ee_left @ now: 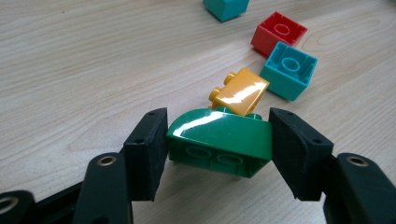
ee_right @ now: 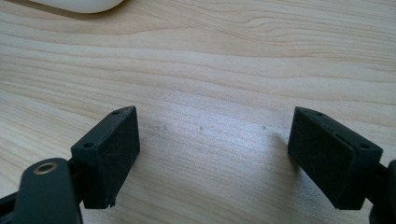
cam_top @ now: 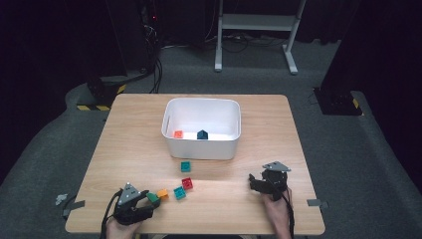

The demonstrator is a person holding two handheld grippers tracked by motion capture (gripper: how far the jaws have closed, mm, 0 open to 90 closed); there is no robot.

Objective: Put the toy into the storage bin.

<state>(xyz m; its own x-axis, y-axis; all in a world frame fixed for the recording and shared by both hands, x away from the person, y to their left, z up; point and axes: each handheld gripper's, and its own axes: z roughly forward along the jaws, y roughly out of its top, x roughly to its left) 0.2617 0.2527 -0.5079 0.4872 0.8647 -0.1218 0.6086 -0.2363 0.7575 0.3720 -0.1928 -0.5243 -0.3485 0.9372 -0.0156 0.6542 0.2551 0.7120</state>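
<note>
Green brick (ee_left: 219,144): glossy, rounded top, tilted between left claw (ee_left: 217,149) jaws.

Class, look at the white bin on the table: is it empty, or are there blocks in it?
Not empty. The white bin holds an orange block and a dark block on its floor.

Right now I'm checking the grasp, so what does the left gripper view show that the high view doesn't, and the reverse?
Left gripper view alone: both jaw pads pressed against the green brick, tilted, with the orange brick touching behind it.

High view alone: the white bin holding two bricks, and the right gripper over bare table.

Both: the left gripper, the red brick, a teal brick and the wooden table.
</note>
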